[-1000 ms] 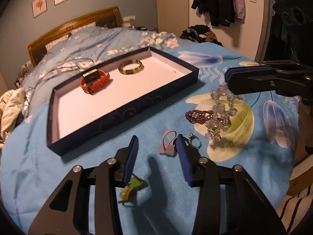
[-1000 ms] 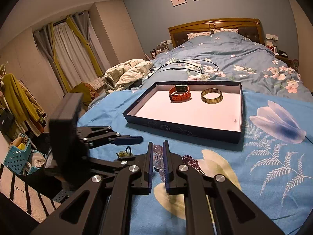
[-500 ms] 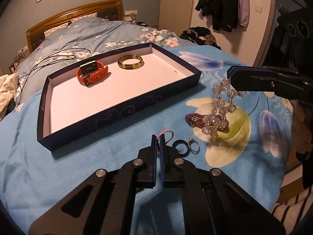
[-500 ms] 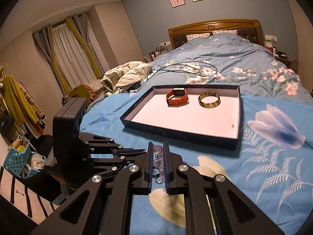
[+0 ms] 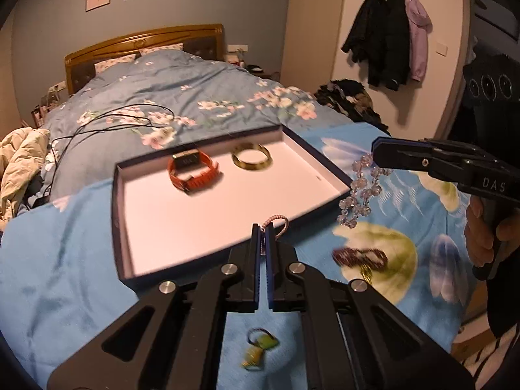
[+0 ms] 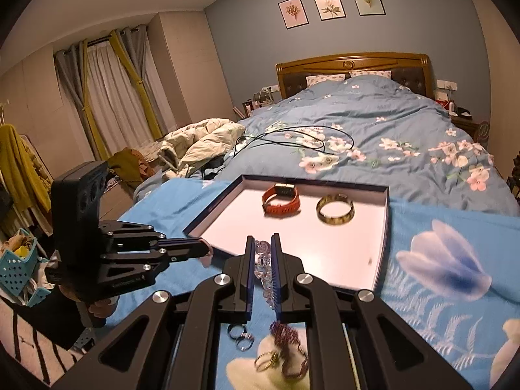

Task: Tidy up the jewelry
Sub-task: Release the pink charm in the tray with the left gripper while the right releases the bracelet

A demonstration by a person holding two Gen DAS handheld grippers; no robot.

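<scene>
Left wrist view: the left tool [image 5: 262,227], spread a moment earlier, was now pressed together on a small pink braided loop [image 5: 279,222] and lifted over the near edge of the open box [image 5: 328,170]. An orange watch [image 5: 192,175] and a gold bangle [image 5: 252,161] lay at the box's far end. A green trinket [image 5: 258,352] stayed on the blue bedcover.

Right wrist view: the right tool [image 6: 262,248] pinched a clear bead strand [image 6: 264,265], raised off the cover toward the box [image 6: 385,234]. Both pieces seemed ready to deposit; two rings [image 6: 240,336] and a purple piece [image 6: 287,334] remained.
</scene>
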